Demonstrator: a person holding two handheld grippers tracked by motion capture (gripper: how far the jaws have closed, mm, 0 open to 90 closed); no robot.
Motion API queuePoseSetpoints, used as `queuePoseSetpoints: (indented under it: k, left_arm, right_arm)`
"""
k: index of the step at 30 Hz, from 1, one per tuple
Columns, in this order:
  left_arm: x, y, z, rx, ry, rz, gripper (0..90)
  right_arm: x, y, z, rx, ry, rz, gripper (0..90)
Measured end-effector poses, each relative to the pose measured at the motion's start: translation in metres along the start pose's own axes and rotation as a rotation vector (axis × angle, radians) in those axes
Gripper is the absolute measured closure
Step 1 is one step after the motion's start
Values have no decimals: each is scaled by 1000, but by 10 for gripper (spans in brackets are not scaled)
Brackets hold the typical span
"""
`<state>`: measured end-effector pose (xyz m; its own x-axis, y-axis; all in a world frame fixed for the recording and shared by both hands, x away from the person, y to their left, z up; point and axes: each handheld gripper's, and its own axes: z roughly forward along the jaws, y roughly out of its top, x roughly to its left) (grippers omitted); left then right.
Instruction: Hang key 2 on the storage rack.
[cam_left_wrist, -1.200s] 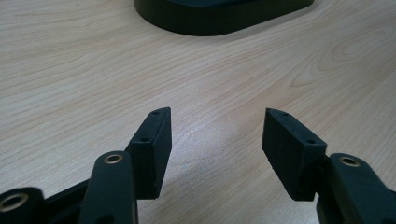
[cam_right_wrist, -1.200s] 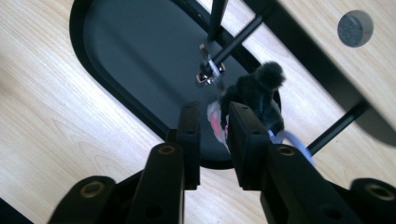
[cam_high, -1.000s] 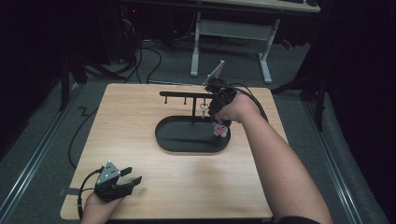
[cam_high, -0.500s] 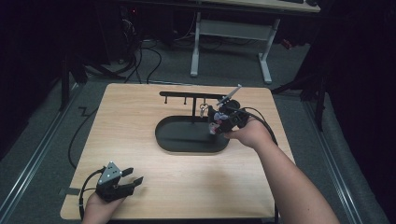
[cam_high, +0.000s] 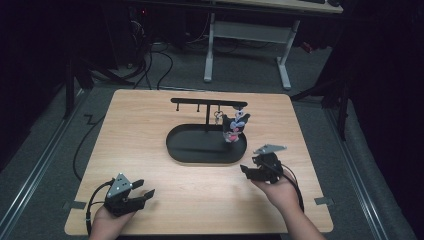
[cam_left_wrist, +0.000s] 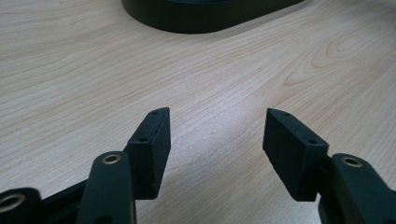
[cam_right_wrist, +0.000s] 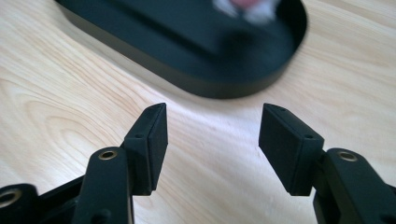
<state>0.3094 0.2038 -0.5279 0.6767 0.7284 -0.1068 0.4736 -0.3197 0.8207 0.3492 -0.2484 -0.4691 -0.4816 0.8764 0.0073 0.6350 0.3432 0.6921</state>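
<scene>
A black stand with an oval tray base (cam_high: 190, 150) and a hook bar (cam_high: 207, 103) sits mid-table. A small black, white and pink keychain figure (cam_high: 234, 127) hangs from the bar's right end over the tray. My right gripper (cam_high: 246, 171) is low over the wood just in front of the tray's right end (cam_right_wrist: 261, 79); its jaws have just been opening and stand open with nothing between them (cam_right_wrist: 212, 144). My left gripper (cam_high: 146, 196) rests at the front left of the table, open and empty (cam_left_wrist: 215, 142), with the tray's edge (cam_left_wrist: 205, 18) far ahead.
The wooden table (cam_high: 150, 125) has bare surface all around the stand. Behind it on the floor are cables (cam_high: 165, 60) and the white legs of another desk (cam_high: 210, 50). Dark floor surrounds the table.
My right hand has come down and back from the hanging figure to the table in front of the tray, leaving the figure on the bar. The left hand has stayed put.
</scene>
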Motion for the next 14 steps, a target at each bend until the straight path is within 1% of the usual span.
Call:
queuePoseSetpoints:
  k: [1,2,3,4,5,6,7,9,10,11,12,13,14]
  left_arm:
    - [0,0,0,0,0,0,425]
    - [0,0,0,-3,0,-4,425]
    - [0,0,0,0,-1,-1,425]
    - [-1,0,0,-4,0,-2,425]
    - [-1,0,0,-3,-2,4,424]
    - [-2,0,0,0,0,10,424]
    - [-2,0,0,1,0,15,424]
    - [-3,1,-1,-4,1,11,422]
    - [-3,1,-1,-11,1,4,422]
    - [-3,1,-2,-17,2,0,419]
    - [-3,1,-3,-18,4,-2,407]
    - [-3,1,-4,-24,10,-3,407]
    - [-3,2,-4,-28,9,-5,399]
  right_arm:
    - [0,0,0,0,0,0,426]
    - [0,-11,-1,-42,-4,19,418]
    - [-2,-30,-3,-108,-14,63,408]
    - [-2,-30,-3,-108,-14,63,408]
    - [-3,-48,-4,-162,-31,101,383]
    - [-3,-48,-4,-162,-31,101,383]
    - [-3,-55,-4,-184,-36,116,365]
    - [-4,-68,-5,-219,-50,114,353]
    - [-5,-71,-6,-222,-59,103,346]
    - [-5,-72,-8,-226,-62,97,330]
    - [-7,-73,-13,-241,-76,80,299]
    - [-7,-73,-13,-241,-76,80,299]
    - [-9,-74,-14,-254,-76,83,287]
